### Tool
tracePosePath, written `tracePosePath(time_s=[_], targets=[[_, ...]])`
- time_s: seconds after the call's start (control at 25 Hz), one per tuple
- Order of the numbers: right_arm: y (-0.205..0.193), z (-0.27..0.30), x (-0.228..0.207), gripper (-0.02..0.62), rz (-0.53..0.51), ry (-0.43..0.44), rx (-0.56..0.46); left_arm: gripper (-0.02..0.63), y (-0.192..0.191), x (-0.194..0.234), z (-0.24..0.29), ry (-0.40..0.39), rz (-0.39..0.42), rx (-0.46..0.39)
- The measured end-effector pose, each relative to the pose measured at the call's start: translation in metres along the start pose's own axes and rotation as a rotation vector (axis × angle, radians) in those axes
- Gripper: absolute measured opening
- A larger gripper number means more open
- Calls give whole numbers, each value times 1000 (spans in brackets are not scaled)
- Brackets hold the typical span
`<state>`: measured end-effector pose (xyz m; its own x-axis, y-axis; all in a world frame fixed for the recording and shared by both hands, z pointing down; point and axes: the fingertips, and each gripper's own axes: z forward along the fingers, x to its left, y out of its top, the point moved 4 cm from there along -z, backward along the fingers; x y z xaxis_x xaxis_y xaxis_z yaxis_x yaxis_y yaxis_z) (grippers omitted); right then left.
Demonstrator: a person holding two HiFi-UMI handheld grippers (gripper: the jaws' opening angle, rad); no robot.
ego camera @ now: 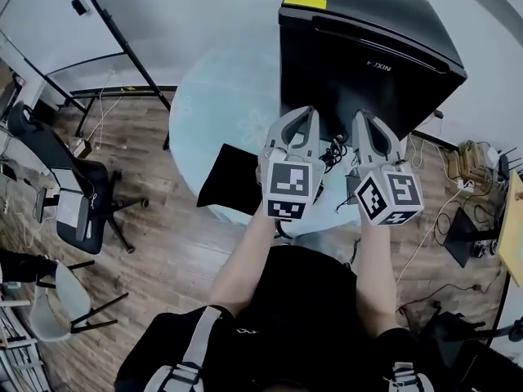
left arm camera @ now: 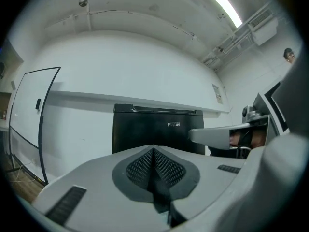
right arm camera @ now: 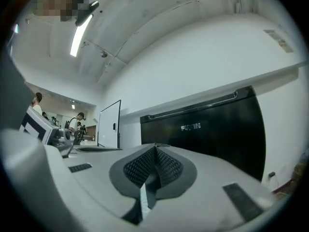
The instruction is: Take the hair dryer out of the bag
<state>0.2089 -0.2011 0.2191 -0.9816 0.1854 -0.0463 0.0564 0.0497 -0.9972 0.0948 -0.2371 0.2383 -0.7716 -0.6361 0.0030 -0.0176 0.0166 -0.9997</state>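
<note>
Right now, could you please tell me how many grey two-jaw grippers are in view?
2. The grey left gripper and the grey right gripper are side by side, jaws shut, over the pale round table, facing the black cabinet.

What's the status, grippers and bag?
Left gripper jaws shut, empty. Right gripper likewise. Black bag lies on the round table; hair dryer not made out.

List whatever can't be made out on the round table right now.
- Head view: the left tool and right tool, both shut, cover the round table's near edge; the black cords between them lead out of sight.
- Head view: the black flat item is too dark to identify.
- Left and right gripper views: aimed level at the black cabinet; the table lies below the frame.
</note>
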Motion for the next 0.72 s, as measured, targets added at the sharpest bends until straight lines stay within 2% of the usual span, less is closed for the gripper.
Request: tracePosePath(time_s=[0.16, 0.52, 0.72], targets=[[-5, 0, 8, 2, 2, 31, 29, 12, -6, -12, -4, -20, -5, 9], [-9, -3, 14, 2, -53, 35, 63, 12, -16, 9, -8, 18, -58, 17], [-12, -5, 9, 2, -70, 30, 84, 12, -18, 1, -4, -15, -67, 9]])
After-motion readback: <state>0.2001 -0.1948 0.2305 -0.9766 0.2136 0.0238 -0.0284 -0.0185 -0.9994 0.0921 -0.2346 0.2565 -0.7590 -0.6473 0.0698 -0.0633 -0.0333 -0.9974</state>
